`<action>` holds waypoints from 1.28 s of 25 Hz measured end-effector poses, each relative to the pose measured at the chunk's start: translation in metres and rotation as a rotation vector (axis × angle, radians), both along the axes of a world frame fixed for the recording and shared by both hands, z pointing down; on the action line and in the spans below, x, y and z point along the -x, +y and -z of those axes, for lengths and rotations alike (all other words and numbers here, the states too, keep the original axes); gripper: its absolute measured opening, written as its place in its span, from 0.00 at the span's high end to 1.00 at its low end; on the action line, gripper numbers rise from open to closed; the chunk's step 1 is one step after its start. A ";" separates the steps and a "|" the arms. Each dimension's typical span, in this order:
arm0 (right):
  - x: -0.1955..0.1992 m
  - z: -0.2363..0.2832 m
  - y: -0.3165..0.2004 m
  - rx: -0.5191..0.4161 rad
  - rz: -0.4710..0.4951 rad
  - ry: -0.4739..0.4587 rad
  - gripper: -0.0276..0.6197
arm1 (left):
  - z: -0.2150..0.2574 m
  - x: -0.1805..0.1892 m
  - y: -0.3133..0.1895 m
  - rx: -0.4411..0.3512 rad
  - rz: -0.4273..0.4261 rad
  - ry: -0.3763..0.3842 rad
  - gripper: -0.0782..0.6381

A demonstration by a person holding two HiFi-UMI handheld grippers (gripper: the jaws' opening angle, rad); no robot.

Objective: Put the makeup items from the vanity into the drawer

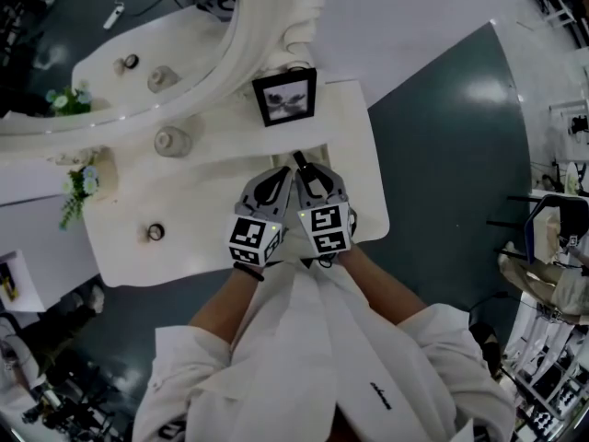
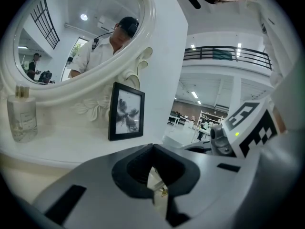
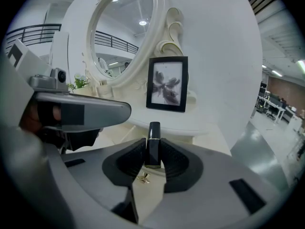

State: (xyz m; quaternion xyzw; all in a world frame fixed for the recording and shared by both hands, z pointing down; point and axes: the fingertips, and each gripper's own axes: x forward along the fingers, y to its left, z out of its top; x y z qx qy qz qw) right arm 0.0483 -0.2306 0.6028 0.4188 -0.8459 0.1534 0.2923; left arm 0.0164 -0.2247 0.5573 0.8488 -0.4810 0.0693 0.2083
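My right gripper (image 1: 306, 169) (image 3: 153, 151) is shut on a black lipstick (image 3: 153, 142) with a thin gold band; the tube stands upright between the pads, its cap poking out above them (image 1: 300, 160). Beside it on the left, my left gripper (image 1: 285, 173) (image 2: 153, 148) is shut with its tips touching and nothing between them. Both hang over the front right part of the white vanity top (image 1: 212, 210). A small gold drawer knob (image 3: 144, 177) (image 2: 163, 191) shows below the jaws. A glass perfume bottle (image 1: 172, 141) (image 2: 22, 116) and a small round jar (image 1: 155, 232) stand further left.
A black picture frame (image 1: 286, 97) (image 3: 167, 84) (image 2: 127, 111) leans against the wall just beyond the grippers. The oval white-framed mirror (image 1: 138, 53) (image 3: 126, 30) fills the back left. A small plant (image 1: 78, 191) sits at the vanity's left end. Dark floor lies to the right.
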 end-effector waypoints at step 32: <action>0.000 -0.012 -0.002 0.019 0.091 -0.006 0.73 | -0.003 0.003 0.004 0.006 0.056 -0.003 0.85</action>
